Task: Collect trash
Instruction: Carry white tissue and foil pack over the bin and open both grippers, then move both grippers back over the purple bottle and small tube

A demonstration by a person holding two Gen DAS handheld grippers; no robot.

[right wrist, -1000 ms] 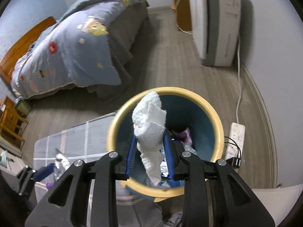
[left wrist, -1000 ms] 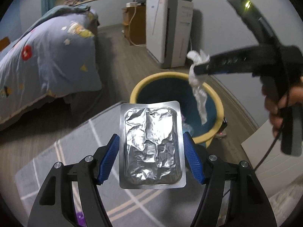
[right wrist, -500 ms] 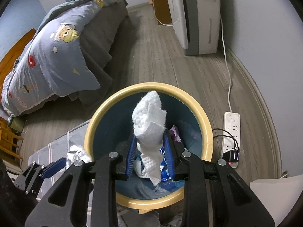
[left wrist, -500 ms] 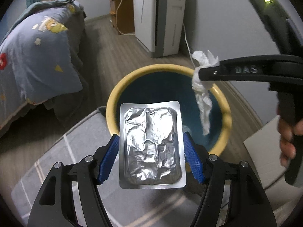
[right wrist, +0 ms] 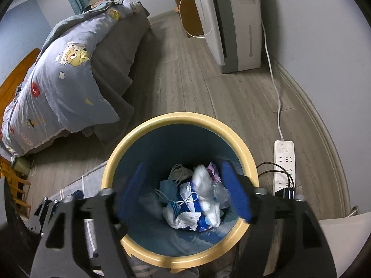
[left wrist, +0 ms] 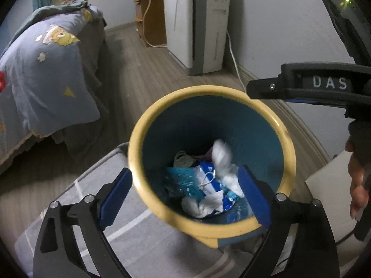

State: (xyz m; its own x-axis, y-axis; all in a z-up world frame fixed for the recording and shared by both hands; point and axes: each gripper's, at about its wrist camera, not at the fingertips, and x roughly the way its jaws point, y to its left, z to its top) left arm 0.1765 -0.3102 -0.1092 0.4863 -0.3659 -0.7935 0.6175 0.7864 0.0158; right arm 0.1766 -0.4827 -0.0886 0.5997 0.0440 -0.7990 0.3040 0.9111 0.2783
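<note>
I see grey wood-plank floor [right wrist: 185,88] filling frame centre. Round blue bin with yellow rim [right wrist: 178,119] stands on it at lower centre, partly on grey striped rug [left wrist: 143,238] at lower left. Bed with blue cartoon-print quilt [right wrist: 67,78] at left. Tall white appliance [right wrist: 234,23] at upper right, white power strip [right wrist: 284,162] at right beside bin, cord running up along wall.

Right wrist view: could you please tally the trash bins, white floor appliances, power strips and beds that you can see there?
Trash bin: 1
White floor appliance: 1
Power strip: 1
Bed: 1
Total: 4
</note>
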